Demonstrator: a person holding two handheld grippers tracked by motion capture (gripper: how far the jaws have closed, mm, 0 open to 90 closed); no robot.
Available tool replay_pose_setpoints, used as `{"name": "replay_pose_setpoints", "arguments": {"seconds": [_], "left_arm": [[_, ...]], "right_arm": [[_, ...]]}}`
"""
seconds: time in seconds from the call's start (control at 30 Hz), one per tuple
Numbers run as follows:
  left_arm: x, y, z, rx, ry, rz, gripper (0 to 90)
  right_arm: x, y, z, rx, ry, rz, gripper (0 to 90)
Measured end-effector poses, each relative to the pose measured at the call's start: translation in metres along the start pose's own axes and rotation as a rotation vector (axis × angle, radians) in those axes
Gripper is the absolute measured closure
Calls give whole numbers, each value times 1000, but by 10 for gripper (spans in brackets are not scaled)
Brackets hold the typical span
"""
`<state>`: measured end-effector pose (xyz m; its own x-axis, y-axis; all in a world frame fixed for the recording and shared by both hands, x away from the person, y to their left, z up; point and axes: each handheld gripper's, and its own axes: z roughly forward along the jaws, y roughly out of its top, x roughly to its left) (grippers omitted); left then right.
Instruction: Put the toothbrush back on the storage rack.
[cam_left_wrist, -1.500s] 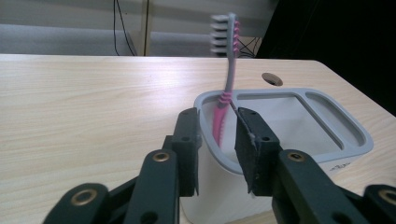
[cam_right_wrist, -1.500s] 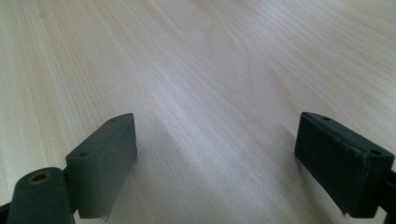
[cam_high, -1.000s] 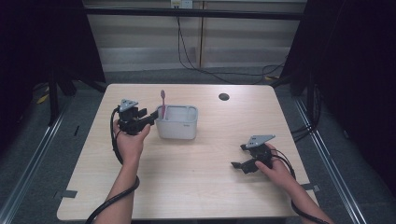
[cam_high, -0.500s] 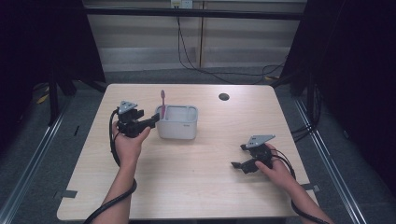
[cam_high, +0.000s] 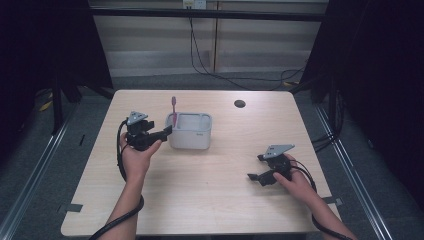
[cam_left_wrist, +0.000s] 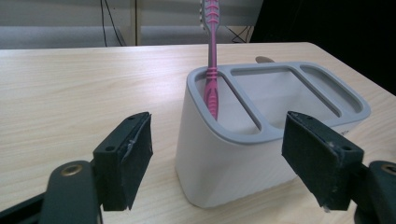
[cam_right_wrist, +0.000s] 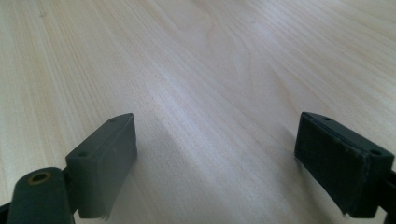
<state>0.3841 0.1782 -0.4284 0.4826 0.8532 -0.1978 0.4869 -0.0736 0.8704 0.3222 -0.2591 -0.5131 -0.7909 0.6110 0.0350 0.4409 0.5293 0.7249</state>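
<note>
A pink toothbrush (cam_high: 174, 111) (cam_left_wrist: 212, 70) stands upright, head up, in the leftmost slot of a pale grey holder (cam_high: 192, 141) (cam_left_wrist: 219, 172) at the table's middle left. My left gripper (cam_high: 166, 131) (cam_left_wrist: 219, 123) is level just left of the holder and points at it. Its jaws have just been opening and now stand open, pads clear of the holder's near corner and of the brush. My right gripper (cam_high: 254, 167) (cam_right_wrist: 217, 126) rests low over bare wood at the front right, open, with nothing between its pads.
The wooden table (cam_high: 210, 200) carries a small dark round hole (cam_high: 239, 104) near its far edge. Black cables (cam_high: 210, 65) hang against the wall behind. Dark floor and metal rails run along both sides.
The left gripper's jaws look spread a little wider beside the holder. Both hands, the holder and the toothbrush stay where they were.
</note>
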Motion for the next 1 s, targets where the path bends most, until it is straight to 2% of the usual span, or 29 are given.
{"name": "replay_pose_setpoints", "arguments": {"seconds": [0.23, 1.0], "left_arm": [[-1, -2, -1, 8, -8, 13, 223], [9, -15, -11, 30, -1, 7, 227]], "right_arm": [[0, 0, 0, 0, 0, 1, 125], [0, 0, 0, 0, 0, 0, 125]]}}
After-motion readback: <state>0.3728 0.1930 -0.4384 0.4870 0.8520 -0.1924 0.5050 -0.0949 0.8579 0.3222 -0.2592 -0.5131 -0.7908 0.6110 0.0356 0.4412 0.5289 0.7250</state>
